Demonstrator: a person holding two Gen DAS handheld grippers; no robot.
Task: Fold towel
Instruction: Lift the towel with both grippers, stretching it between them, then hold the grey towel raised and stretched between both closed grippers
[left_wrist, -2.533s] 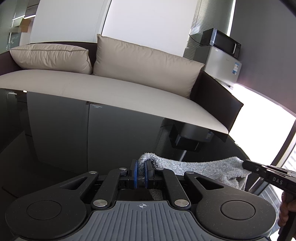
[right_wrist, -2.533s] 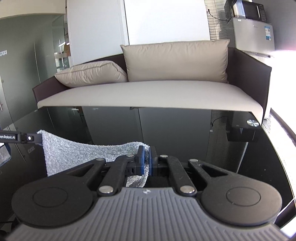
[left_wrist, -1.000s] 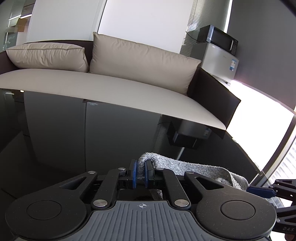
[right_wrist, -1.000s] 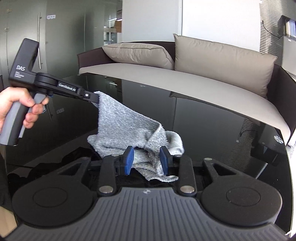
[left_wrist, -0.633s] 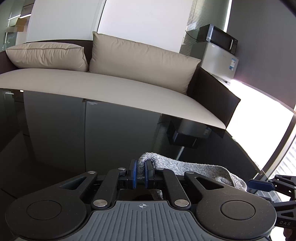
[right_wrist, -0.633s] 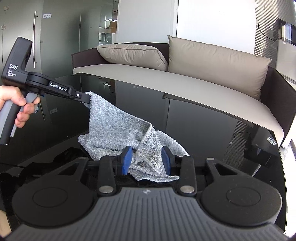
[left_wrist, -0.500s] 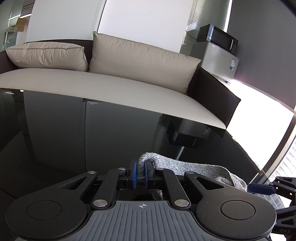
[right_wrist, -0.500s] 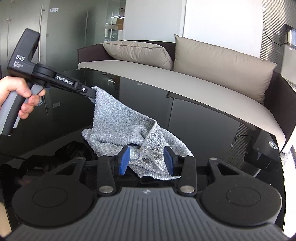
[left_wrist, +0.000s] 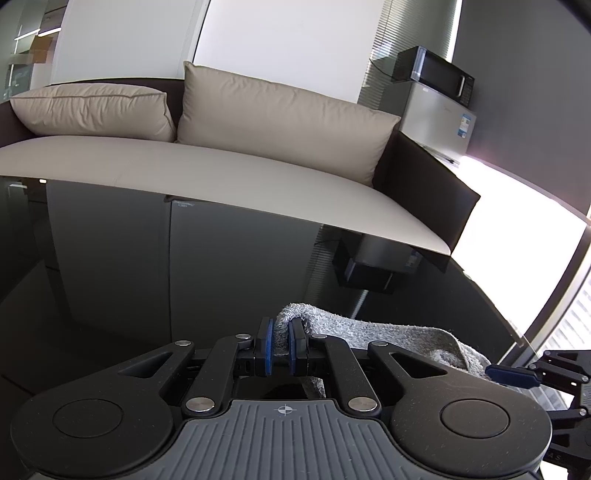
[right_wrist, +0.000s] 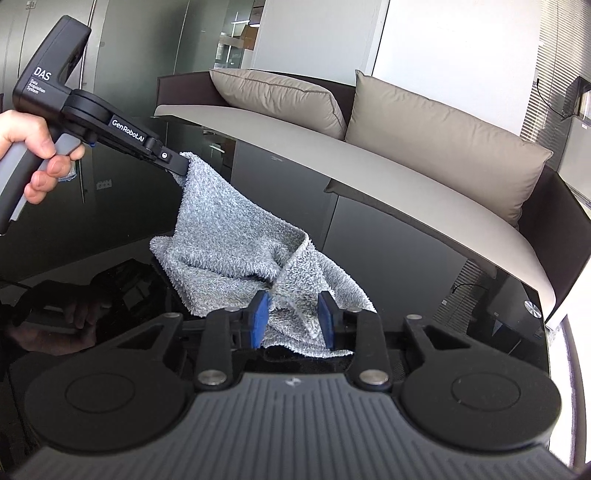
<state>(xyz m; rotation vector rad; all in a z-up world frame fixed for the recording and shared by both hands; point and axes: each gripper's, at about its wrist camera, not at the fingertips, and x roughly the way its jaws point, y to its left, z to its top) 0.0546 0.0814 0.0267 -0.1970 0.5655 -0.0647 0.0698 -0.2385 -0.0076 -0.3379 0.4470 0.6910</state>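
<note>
— Moved since a moment back: right gripper (right_wrist: 291, 317) rolled a little and edged nearer the towel (right_wrist: 236, 254), jaws wider half a second ago and now closing. Blue pads either side of a raised fold at the near edge, with gaps visible on both sides; no pinch yet.

— And the left gripper (left_wrist: 280, 349)?

— Unchanged. Jaws nearly closed, clamped on one towel corner (left_wrist: 295, 314), held up off the glossy black table (left_wrist: 147, 266). Rest of the grey terry cloth draped down and bunched on the table, partly lifted.

— Anything seen from only one side?

— From the right wrist: left gripper (right_wrist: 177, 162) from outside, gripped by a hand (right_wrist: 26, 147) at the grey handle, plus the full slope of cloth from that corner down to the heap, and a dim reflection of the hand in the tabletop. From the left wrist: only a ridge of towel running rightward, a blue pad of the right gripper (left_wrist: 511, 374) poking in at the far right edge beside the cloth, a microwave (left_wrist: 432, 72) on a small silver fridge (left_wrist: 439, 114), and bright window glare.

— Sofa (right_wrist: 388, 155)?

— Beige, two cushions, behind the table in both views.

— Writing?

— "DAS", then small print reading roughly "Data Acquisition System", and "GenRobot.AI" along the left gripper's arm. Blue label on the fridge too small to read.
</note>
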